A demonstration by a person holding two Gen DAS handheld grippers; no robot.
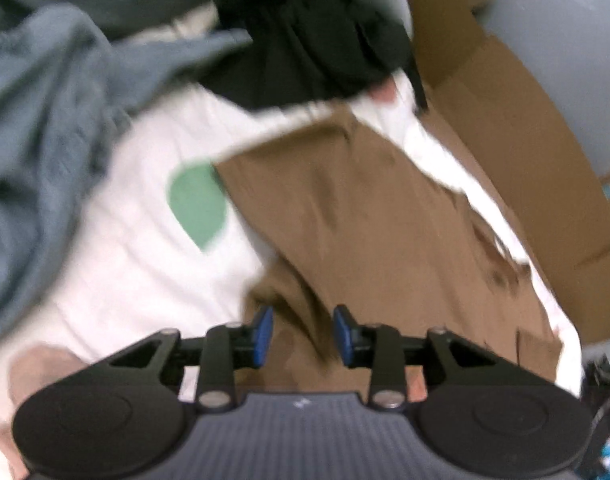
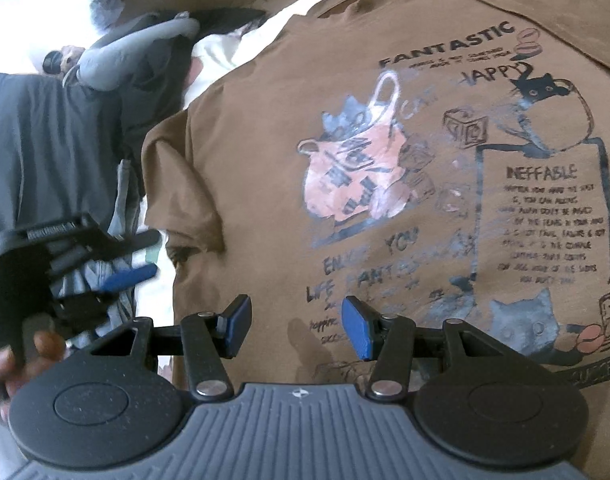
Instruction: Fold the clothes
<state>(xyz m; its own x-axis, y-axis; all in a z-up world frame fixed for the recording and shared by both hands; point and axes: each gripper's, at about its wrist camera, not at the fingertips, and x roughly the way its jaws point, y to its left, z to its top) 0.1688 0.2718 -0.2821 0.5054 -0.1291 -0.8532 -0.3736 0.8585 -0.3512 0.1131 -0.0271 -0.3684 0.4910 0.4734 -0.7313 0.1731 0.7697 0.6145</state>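
So the brown graphic t-shirt (image 2: pixel 385 140) is spread print-side up on what looks like a white bed sheet (image 1: pixel 117 248) (bed, I think, not a counter). It's lying mostly flat, collar toward the top of the right wrist view, with one short sleeve (image 2: pixel 185 184) sticking out to the left side, a bit rumpled at the armpit. A heap of other laundry sits past it: a grey-blue garment (image 1: pixel 45 120) and something black (image 1: pixel 313 56), plus a cardboard box (image 1: pixel 517 152) along the far edge.

Left gripper (image 1: pixel 303 334) has its jaws partly apart over the brown fabric with nothing pinched between the pads, as far as the blurry shot shows. Right gripper (image 2: pixel 296 328) hovers over the lower part of the print, jaws apart too, empty.

Handling-wise: thin cotton jersey, light, totally floppy, zero stiffness. It'll drape and drag, and it'll cling a bit to the sheet, so you risk pinching the sheet along with it. The printed area is probably a touch stiffer and won't crease as cleanly.

I'd grab at seams and hems, since they're thicker and slip less: sleeve cuff or shoulder seam with the left, bottom hem corner with the right, then lift and carry the side across.
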